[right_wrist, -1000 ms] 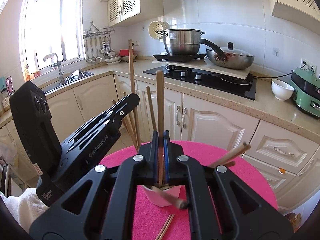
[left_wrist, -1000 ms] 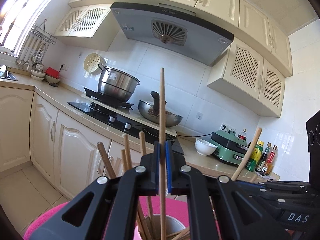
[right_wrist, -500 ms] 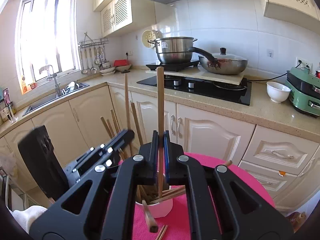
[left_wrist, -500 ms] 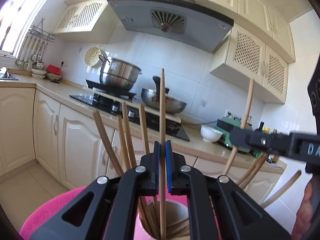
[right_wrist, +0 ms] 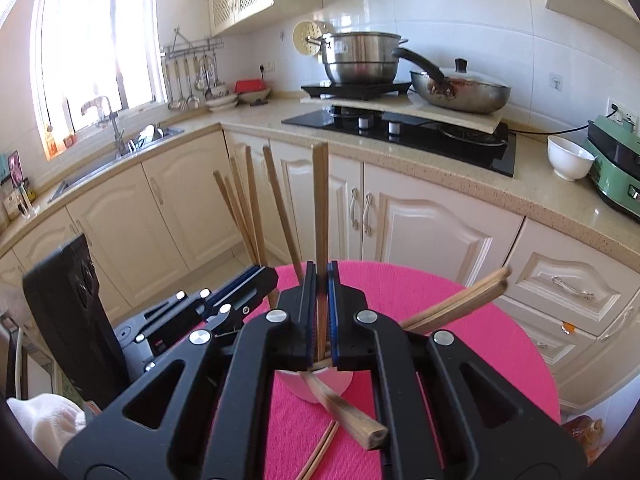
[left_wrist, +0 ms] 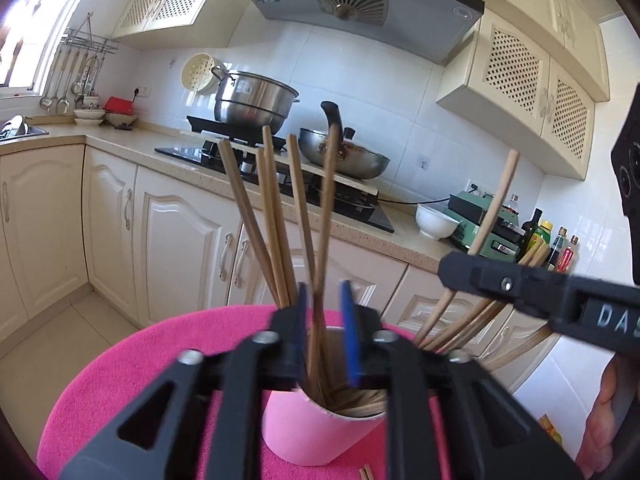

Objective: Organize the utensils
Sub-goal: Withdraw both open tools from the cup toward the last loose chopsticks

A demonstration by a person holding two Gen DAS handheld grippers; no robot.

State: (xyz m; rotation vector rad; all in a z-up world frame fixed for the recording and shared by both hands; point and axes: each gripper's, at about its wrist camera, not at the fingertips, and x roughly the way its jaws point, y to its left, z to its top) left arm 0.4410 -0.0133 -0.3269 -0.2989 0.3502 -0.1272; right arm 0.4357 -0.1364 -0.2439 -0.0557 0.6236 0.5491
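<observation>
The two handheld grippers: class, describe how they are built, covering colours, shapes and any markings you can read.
Both the left gripper and the right gripper are black, with triangular cut-outs, silver screw heads and flat blue pads lining the fingers. White letters "DAS" show on the right gripper's side in the left wrist view. No cables or sleeves are visible.
</observation>
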